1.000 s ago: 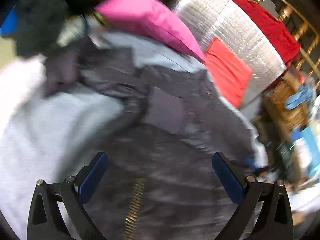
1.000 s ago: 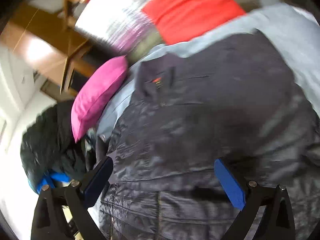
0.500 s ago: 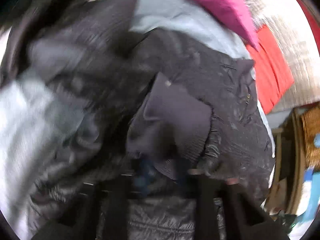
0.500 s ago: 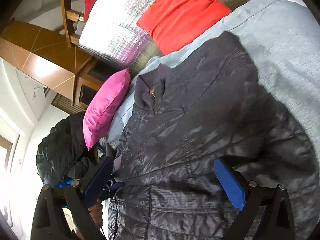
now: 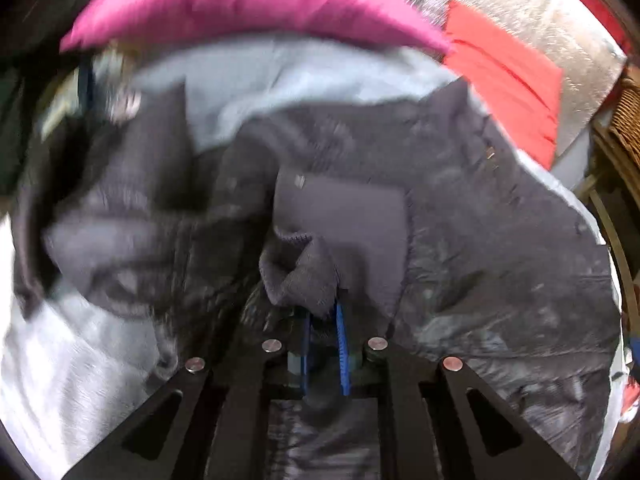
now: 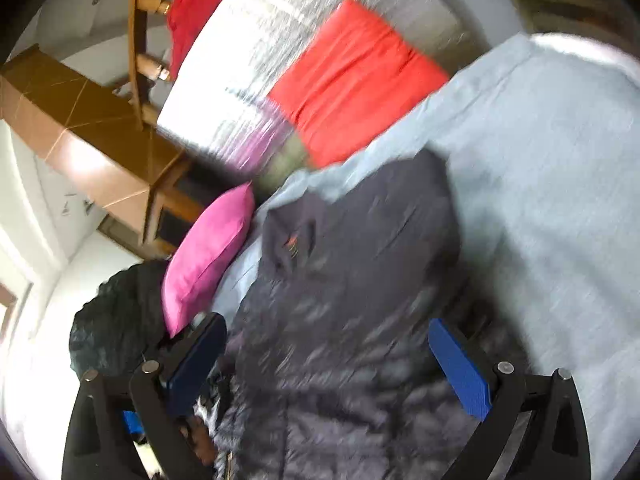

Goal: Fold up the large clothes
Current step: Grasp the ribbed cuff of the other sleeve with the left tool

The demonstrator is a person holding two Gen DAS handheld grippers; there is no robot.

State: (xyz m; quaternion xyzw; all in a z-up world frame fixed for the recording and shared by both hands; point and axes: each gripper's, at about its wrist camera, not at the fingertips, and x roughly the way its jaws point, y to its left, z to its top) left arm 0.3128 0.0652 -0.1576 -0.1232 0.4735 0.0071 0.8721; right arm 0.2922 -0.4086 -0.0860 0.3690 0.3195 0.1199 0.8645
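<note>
The left gripper (image 5: 323, 320), black-framed with blue pads, is clamped on the ribbed knit cuff (image 5: 298, 280) of a dark grey quilted puffer jacket (image 5: 460, 240); the cuff bunches up between the two pads, which stand almost together. Its jaws have just closed onto that fabric. The right gripper (image 6: 324, 356) hangs above the same jacket with its blue pads spread wide and nothing between them.

In the left wrist view the jacket fills the middle, spread over a pale blue-grey bed sheet (image 5: 320, 76) that shows at 12 o'clock and again at 8 o'clock. A bright pink cushion (image 5: 248, 0) lies along the top edge at 12 o'clock, and an orange-red cushion (image 5: 508, 88) sits at 2 o'clock against a silver quilted cover (image 5: 560, 20).

In the right wrist view the jacket runs from the centre down to 6 o'clock, its collar toward the middle. The pink cushion is at 9 o'clock, just beside the jacket's edge. Both views are blurred.
</note>
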